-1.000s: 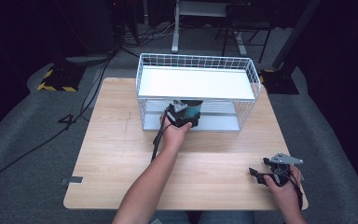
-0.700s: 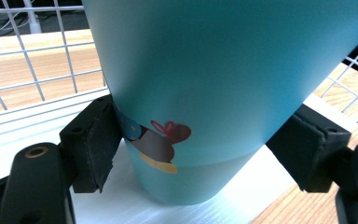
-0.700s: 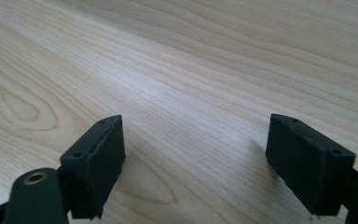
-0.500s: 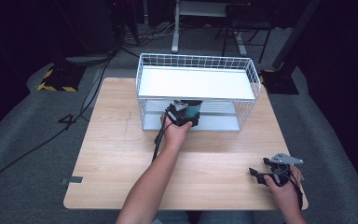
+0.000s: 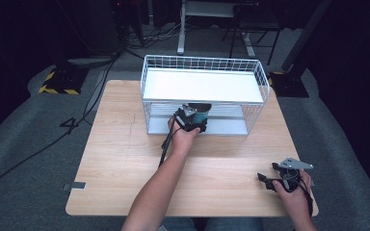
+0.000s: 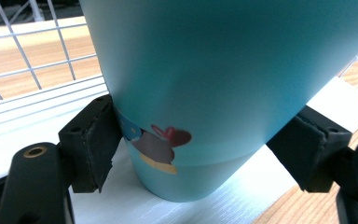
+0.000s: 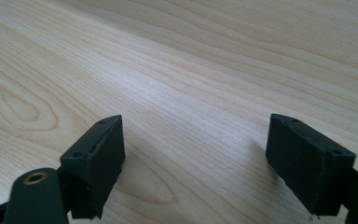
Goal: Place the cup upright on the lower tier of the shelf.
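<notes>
With the left gripper [image 5: 192,117] clamped on the teal cup [image 6: 205,93] on the wire rack's lower shelf [image 5: 221,127], free its jaws slowly; the right gripper [image 7: 200,158] gapes empty.

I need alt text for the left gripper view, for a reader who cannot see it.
A teal plastic cup with a small cartoon sticker stands on the white shelf of a white wire rack, between the left claw's two black jaws, which press its sides.
</notes>
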The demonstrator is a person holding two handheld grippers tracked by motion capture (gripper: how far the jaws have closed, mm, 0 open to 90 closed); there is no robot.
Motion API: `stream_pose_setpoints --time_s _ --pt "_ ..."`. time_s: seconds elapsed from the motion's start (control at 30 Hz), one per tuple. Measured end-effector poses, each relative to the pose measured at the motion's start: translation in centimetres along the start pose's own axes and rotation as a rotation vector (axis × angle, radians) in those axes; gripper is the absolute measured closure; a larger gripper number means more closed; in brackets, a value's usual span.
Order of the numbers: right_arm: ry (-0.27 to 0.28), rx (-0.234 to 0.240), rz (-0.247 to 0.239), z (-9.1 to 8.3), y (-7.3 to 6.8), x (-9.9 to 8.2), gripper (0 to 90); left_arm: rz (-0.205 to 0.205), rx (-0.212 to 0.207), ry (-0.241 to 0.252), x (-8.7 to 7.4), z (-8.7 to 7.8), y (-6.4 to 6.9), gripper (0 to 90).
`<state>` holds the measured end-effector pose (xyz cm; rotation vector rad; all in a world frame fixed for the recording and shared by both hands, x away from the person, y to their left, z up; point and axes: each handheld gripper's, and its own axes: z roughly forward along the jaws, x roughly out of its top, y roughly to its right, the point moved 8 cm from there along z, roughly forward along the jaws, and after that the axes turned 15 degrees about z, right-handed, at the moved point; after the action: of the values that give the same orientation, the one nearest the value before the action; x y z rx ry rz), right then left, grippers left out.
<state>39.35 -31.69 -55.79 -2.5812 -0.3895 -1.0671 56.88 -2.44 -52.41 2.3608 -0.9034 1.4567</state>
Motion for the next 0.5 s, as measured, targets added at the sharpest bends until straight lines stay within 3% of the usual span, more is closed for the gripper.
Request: stream_pose_setpoints --time_s 0.03,0.07,0.13,0.23,0.3,0.33,0.43,0.5 --pt "0.000 0.000 0.000 0.00 0.00 0.00 19.9 0.013 -0.049 0.014 0.06 0.15 0.22 21.2" --pt "0.000 0.000 0.000 0.00 0.00 0.00 19.9 0.000 -0.052 0.017 0.03 0.15 0.25 21.1" --pt "0.000 0.000 0.000 0.00 0.00 0.00 19.9 -0.007 -0.029 0.015 0.00 0.09 0.10 20.7" --pt "0.000 0.000 0.000 0.00 0.00 0.00 19.9 0.000 -0.027 0.005 -0.09 0.12 0.05 17.7" --pt "0.000 0.000 0.000 0.00 0.00 0.00 19.9 -0.016 -0.020 0.010 -0.05 0.14 0.04 16.2" --pt "0.000 0.000 0.000 0.00 0.00 0.00 19.9 -0.035 0.004 0.000 -0.12 0.04 -0.02 15.4" --pt "0.000 0.000 0.000 0.00 0.00 0.00 19.9 0.011 -0.035 0.011 -0.01 -0.05 0.01 15.1" --pt "0.000 0.000 0.000 0.00 0.00 0.00 19.9 0.002 -0.003 -0.002 -0.12 -0.37 -0.10 15.1"
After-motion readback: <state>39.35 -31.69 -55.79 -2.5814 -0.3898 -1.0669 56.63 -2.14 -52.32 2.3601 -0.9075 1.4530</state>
